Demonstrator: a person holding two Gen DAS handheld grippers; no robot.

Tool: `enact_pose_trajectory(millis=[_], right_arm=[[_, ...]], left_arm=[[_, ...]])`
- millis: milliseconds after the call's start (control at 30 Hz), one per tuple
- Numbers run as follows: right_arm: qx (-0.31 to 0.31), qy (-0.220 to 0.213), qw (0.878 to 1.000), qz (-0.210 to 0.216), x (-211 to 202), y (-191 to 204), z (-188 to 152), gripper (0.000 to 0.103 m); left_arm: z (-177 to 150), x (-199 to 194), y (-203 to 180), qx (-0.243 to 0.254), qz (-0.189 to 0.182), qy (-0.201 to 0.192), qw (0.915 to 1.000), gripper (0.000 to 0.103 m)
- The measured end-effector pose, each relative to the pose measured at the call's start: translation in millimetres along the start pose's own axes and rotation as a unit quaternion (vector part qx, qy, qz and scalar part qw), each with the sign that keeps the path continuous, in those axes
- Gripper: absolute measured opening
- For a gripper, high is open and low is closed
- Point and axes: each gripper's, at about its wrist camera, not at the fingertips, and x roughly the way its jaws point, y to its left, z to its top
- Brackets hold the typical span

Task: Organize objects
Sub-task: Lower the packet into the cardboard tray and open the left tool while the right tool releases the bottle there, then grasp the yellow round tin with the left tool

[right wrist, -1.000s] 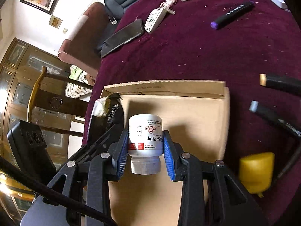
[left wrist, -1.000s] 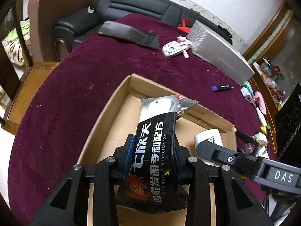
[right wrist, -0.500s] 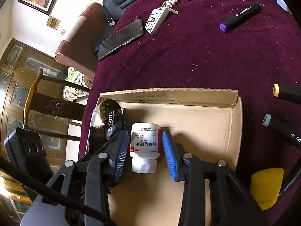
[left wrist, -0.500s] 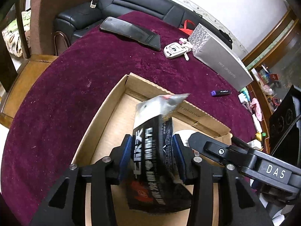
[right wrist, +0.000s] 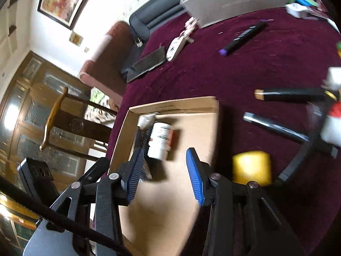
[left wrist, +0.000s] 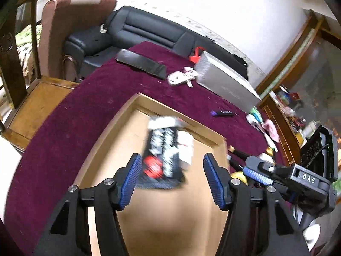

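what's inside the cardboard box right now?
Two things lie side by side in the cardboard box: a black foil packet and a white pill bottle. The rest of its floor is bare; the near end is hidden behind the tools.

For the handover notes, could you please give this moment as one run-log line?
left gripper: open, just opened | right gripper: open, just opened | black foil packet, white pill bottle: released in brown cardboard box
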Motion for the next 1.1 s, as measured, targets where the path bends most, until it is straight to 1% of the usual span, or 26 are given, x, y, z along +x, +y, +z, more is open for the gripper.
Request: enact_pose_trajectory(millis=[100,167,200,233,300,333,433,500,567,667,733,833,933,967,1000,1033,1100], right_arm=[[0.014,-0.027,1.000,-0.002,-39,-25,-13,0.042],[0.028,-0.052,0.998,-0.014,-69,-48,-21,0.049],[0.038,-0.065,0.997,-0.021,-83,-59,-24,0.055],[0.050,-0.078,0.995,-0.027,-96,-72,-27,0.057],[0.075,-0.096,0.992,-0.034,-120,-97,-35,0.057],[0.087,-0.101,0.990,-0.036,-128,-109,-38,0.057],[0.119,-0.114,0.986,-0.040,-151,-139,-50,0.057],[0.135,-0.121,0.983,-0.038,-161,-154,-57,0.057],[0.147,-0.125,0.981,-0.031,-168,-167,-62,0.057],[0.151,-0.125,0.980,-0.022,-170,-175,-64,0.057],[0.148,-0.125,0.981,-0.018,-170,-176,-65,0.057],[0.141,-0.124,0.982,-0.013,-170,-180,-68,0.057],[0.136,-0.122,0.983,-0.005,-169,-183,-70,0.058],[0.134,-0.120,0.984,-0.004,-169,-183,-70,0.058],[0.132,-0.119,0.984,-0.004,-168,-182,-70,0.058],[0.131,-0.117,0.984,-0.003,-167,-182,-71,0.058],[0.128,-0.113,0.985,-0.004,-165,-180,-71,0.058]], left_arm=[[-14,-5,-31,0.024,-0.039,0.013,0.9989,0.054],[-24,-6,-59,0.053,-0.059,0.021,0.9966,0.054],[-28,-4,-70,0.062,-0.069,0.027,0.9953,0.054],[-32,-1,-84,0.072,-0.079,0.035,0.9937,0.054],[-42,9,-106,0.090,-0.090,0.051,0.9906,0.054],[-46,15,-116,0.098,-0.088,0.058,0.9896,0.054],[-53,33,-136,0.108,-0.069,0.073,0.9891,0.054],[-53,43,-145,0.112,-0.043,0.067,0.9905,0.054],[-52,52,-152,0.127,-0.014,0.057,0.9902,0.054],[-50,72,-161,0.150,0.030,0.052,0.9868,0.054],[-49,90,-164,0.158,0.054,0.064,0.9840,0.054],[-50,113,-169,0.165,0.080,0.080,0.9797,0.054],[-53,133,-167,0.167,0.093,0.103,0.9763,0.054],[-55,135,-169,0.175,0.098,0.094,0.9751,0.054],[-56,138,-170,0.174,0.091,0.099,0.9754,0.053],[-57,137,-169,0.171,0.083,0.099,0.9769,0.044],[-58,133,-168,0.160,0.064,0.098,0.9801,0.034]])
